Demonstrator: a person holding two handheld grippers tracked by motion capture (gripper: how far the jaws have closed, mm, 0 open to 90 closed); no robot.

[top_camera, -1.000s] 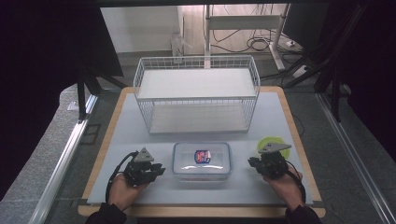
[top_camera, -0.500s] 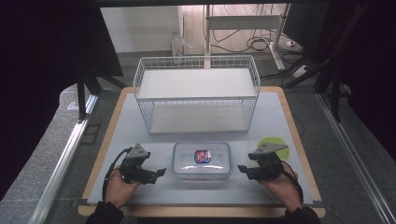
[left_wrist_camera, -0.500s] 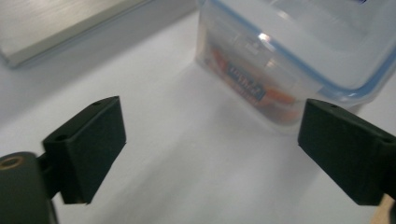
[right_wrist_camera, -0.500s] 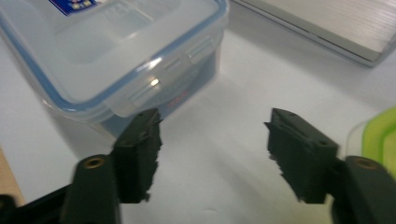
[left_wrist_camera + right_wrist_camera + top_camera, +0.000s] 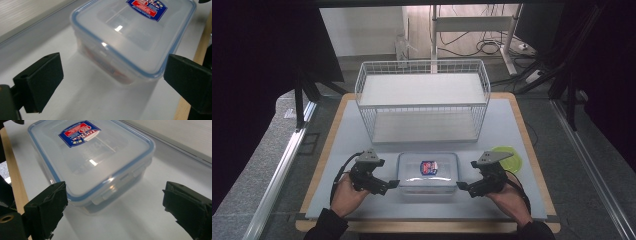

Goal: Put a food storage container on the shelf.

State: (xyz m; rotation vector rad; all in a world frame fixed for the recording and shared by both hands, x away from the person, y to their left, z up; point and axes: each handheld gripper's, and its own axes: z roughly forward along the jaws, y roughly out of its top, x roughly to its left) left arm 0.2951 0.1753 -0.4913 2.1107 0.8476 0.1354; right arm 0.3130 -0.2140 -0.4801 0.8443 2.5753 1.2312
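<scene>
Both grippers, left [image 5: 391, 184] and right [image 5: 460, 186], jaws spread, have closed in on the clear blue-rimmed lidded plastic box [image 5: 428, 170], ready to grasp its ends.

We see even overhead light, dark surroundings left and right; small glare spots on the clear box's lid [image 5: 118, 28]; soft shadows beneath it; near jaws slightly blurred.

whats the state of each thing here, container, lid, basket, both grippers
plastic container: shut, lid on, flat on the table
green lid: lying loose on the table, right of the container
wire basket: upright, open top
left gripper: open, at the container's left end
right gripper: open, at its right end
</scene>
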